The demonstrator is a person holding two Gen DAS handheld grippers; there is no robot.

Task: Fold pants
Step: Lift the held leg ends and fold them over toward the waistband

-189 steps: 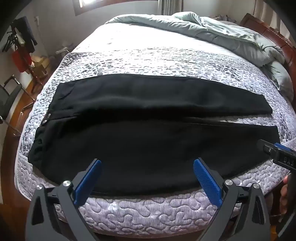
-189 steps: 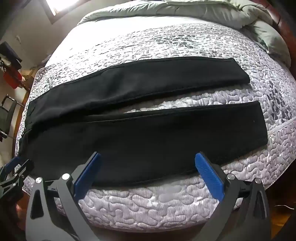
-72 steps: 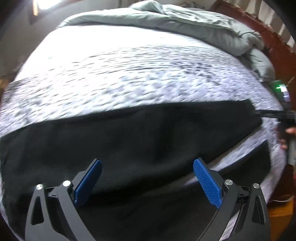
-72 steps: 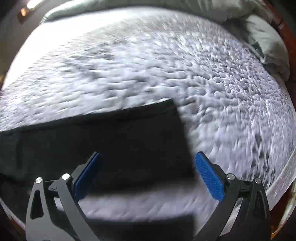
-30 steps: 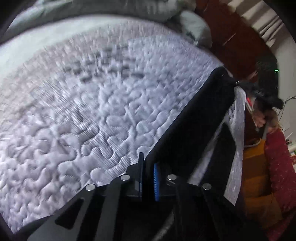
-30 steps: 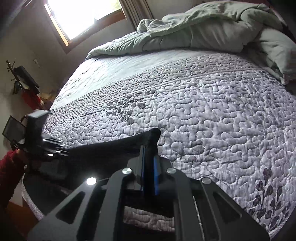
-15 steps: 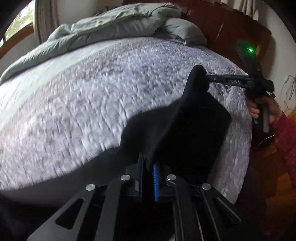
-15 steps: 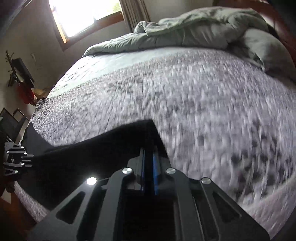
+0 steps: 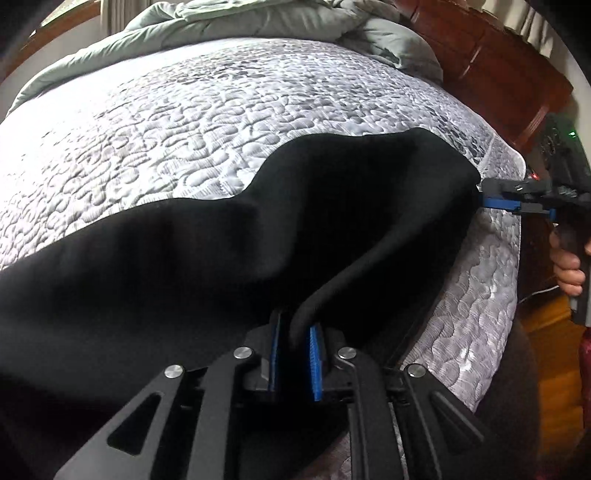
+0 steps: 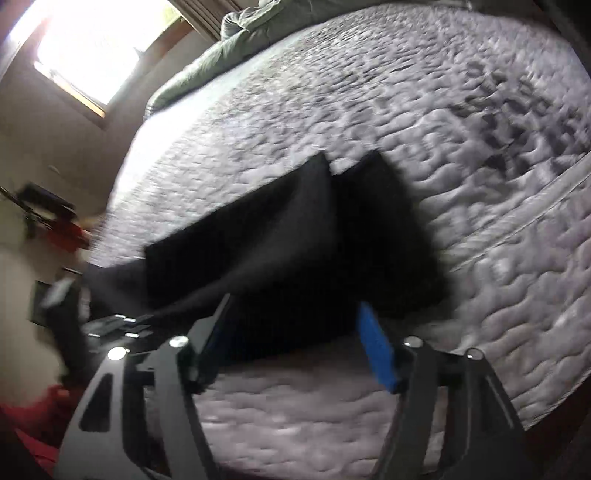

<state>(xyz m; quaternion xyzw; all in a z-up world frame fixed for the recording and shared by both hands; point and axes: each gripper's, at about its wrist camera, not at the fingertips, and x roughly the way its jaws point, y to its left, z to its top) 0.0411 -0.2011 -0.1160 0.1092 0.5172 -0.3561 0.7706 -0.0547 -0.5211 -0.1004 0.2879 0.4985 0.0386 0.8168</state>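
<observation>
The black pants (image 9: 221,251) lie on the quilted grey bed (image 9: 184,122), one leg pulled over the other near the front edge. My left gripper (image 9: 295,354) is shut on a thick edge of the pants. My right gripper (image 10: 295,354) is open and empty, pulled back from the leg ends (image 10: 295,236), which lie stacked but offset; it also shows in the left wrist view (image 9: 517,199) at the pants' right end. The right wrist view is blurred.
A grey-green duvet (image 9: 258,22) is heaped at the far side of the bed. A dark wooden headboard (image 9: 487,59) stands at the right. A window (image 10: 92,48) is at the far left. The other gripper (image 10: 110,325) shows blurred at the left.
My right gripper has let go of the leg end and opened, drawing back. The far leg has come down over the near one. My left gripper stays shut on the fabric.
</observation>
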